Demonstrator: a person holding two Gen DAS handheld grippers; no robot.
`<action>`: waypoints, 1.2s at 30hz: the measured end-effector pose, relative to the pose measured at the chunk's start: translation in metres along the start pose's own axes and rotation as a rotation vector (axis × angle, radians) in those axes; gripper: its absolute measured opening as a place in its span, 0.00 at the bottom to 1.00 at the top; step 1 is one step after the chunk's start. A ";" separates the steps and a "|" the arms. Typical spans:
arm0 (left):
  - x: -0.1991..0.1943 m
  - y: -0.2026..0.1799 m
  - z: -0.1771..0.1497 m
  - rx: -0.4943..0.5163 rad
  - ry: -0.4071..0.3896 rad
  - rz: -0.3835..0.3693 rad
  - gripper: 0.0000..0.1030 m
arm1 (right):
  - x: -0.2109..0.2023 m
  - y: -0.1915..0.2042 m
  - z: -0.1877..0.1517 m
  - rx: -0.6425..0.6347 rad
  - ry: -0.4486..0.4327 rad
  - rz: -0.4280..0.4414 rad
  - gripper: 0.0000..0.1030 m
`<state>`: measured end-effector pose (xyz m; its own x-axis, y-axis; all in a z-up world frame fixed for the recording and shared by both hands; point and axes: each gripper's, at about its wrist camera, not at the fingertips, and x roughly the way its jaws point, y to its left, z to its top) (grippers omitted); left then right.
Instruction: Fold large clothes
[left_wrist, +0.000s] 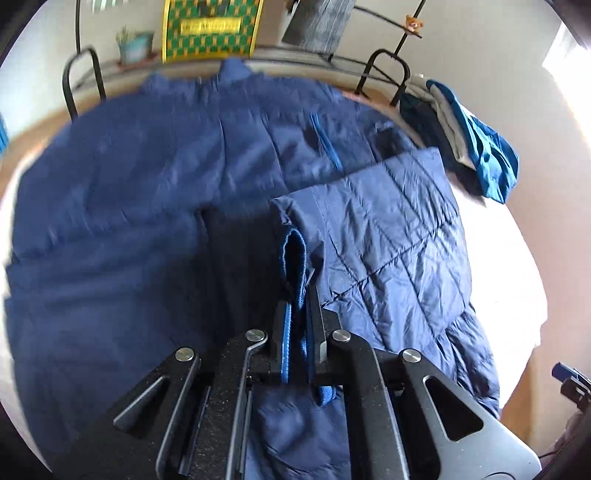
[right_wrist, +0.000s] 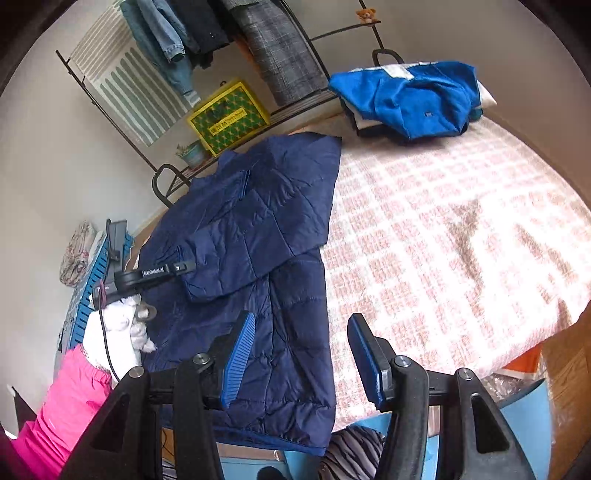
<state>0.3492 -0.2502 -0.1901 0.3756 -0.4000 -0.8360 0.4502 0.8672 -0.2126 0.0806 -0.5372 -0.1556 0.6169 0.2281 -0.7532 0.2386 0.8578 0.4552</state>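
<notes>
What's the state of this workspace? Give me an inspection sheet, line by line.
Surface: bed cover, pink-and-white check, right half bare.
Job's things: navy quilted jacket spread flat, one sleeve folded across the body.
Clutter: pile of blue clothes at the far corner.
Grippers: left gripper shut on the sleeve cuff; right gripper open, nothing between its pads.
Cables: thin black cable by the white-gloved hand.
Surroundings: clothes rack, yellow-green box, potted plant.
</notes>
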 end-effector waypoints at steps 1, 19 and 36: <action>-0.002 0.004 0.009 0.016 -0.020 0.017 0.04 | 0.006 0.004 -0.002 -0.010 0.012 -0.007 0.54; 0.024 0.222 0.094 -0.256 -0.133 0.280 0.03 | 0.093 0.042 -0.003 -0.124 0.151 -0.045 0.54; 0.074 0.269 0.102 -0.256 -0.095 0.314 0.04 | 0.129 0.042 -0.002 -0.110 0.222 -0.100 0.54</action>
<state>0.5805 -0.0766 -0.2577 0.5412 -0.1192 -0.8324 0.0899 0.9924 -0.0836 0.1690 -0.4709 -0.2348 0.4122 0.2247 -0.8829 0.1999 0.9232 0.3283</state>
